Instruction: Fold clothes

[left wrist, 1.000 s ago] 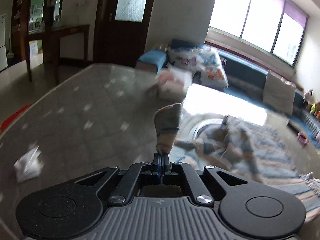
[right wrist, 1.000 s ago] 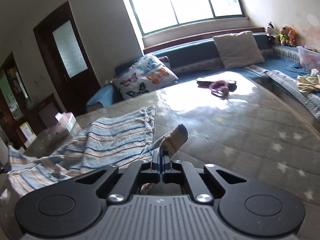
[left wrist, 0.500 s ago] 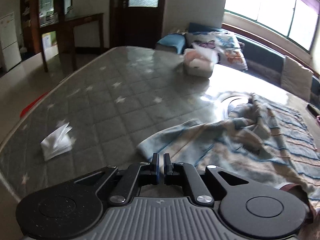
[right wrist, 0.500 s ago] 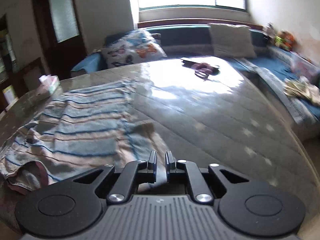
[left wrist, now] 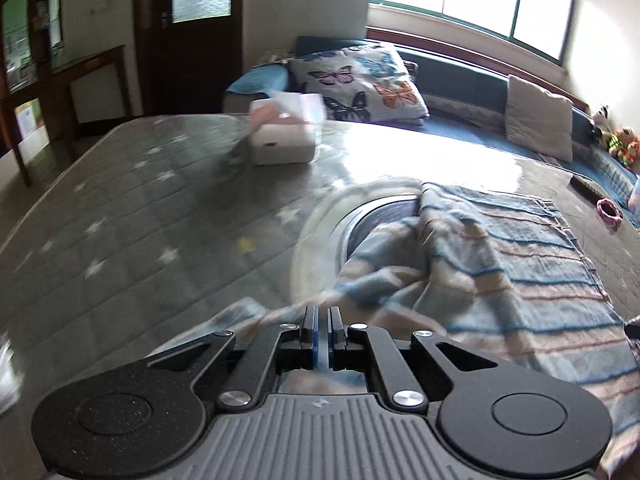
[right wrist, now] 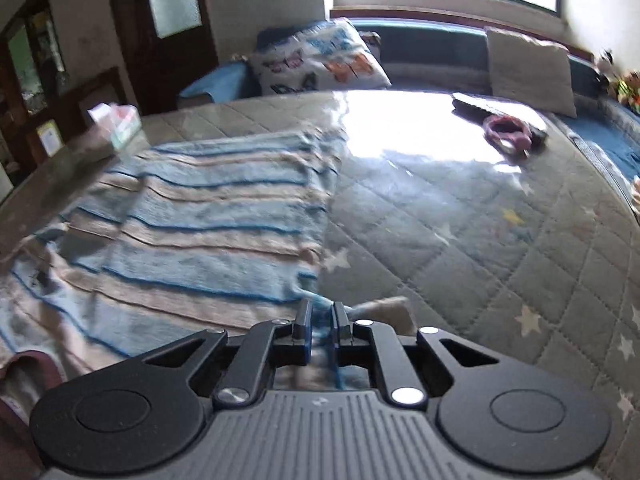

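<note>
A blue-and-beige striped knit garment (left wrist: 500,276) lies spread on the grey quilted table cover (left wrist: 140,216), rumpled along its left side. It also shows in the right wrist view (right wrist: 208,216), flatter there. My left gripper (left wrist: 322,312) sits low over the garment's near left edge, jaws slightly apart, nothing held. My right gripper (right wrist: 320,308) sits over the garment's near right corner, jaws slightly apart with cloth lying between and under them, not pinched.
A white tissue box (left wrist: 284,136) stands at the far left of the table, also in the right wrist view (right wrist: 116,124). A pink ring-shaped item (right wrist: 508,132) and a dark flat object lie far right. Cushions and a bench sofa (left wrist: 456,76) are behind.
Both grippers were shut on the garment's corners and held them up. They have since lowered the cloth onto the table, opened and let go.
</note>
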The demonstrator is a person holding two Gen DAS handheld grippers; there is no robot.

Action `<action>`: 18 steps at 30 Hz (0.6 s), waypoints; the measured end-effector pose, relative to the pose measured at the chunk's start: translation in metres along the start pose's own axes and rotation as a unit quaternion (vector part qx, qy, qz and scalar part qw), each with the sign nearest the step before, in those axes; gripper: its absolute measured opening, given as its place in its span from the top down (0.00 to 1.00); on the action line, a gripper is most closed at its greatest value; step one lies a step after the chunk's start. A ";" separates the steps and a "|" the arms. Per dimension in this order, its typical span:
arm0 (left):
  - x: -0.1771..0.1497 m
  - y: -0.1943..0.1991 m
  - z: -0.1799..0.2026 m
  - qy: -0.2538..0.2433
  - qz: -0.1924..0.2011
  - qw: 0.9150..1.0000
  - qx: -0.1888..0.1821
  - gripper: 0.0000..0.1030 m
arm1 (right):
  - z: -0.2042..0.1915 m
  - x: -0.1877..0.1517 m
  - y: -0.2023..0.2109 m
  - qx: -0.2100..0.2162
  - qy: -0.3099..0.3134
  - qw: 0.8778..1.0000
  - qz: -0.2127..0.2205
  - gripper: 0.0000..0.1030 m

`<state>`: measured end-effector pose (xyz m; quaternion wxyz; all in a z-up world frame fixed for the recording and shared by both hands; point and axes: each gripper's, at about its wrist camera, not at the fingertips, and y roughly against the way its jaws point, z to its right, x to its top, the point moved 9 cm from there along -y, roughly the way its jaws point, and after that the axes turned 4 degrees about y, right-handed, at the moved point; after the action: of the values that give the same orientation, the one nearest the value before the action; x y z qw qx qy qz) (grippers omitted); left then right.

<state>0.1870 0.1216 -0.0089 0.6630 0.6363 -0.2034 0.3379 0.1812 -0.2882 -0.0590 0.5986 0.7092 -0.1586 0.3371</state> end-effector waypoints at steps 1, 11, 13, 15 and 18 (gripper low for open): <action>0.005 -0.007 0.006 -0.005 0.000 1.000 -0.002 0.95 | 0.003 -0.001 0.001 -0.002 0.000 1.000 -0.002 0.92; 0.057 -0.098 0.062 -0.021 -0.010 0.999 -0.026 0.94 | 0.014 0.022 0.013 -0.017 0.012 1.000 0.004 0.84; 0.062 -0.113 0.069 -0.017 -0.016 0.999 -0.040 0.94 | 0.012 0.032 0.011 -0.011 0.012 1.000 0.011 0.83; 0.065 -0.126 0.074 0.003 -0.031 0.997 -0.067 0.95 | 0.011 0.041 0.005 -0.007 0.011 1.000 0.012 0.82; 0.065 -0.133 0.083 0.029 -0.041 0.992 -0.113 0.95 | 0.010 0.054 -0.008 -0.003 0.007 1.000 0.013 0.81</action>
<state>0.3393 0.0574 -0.0488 0.7495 0.5552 -0.1946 0.3034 0.2278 -0.2860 -0.0290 0.5976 0.7028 -0.1640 0.3494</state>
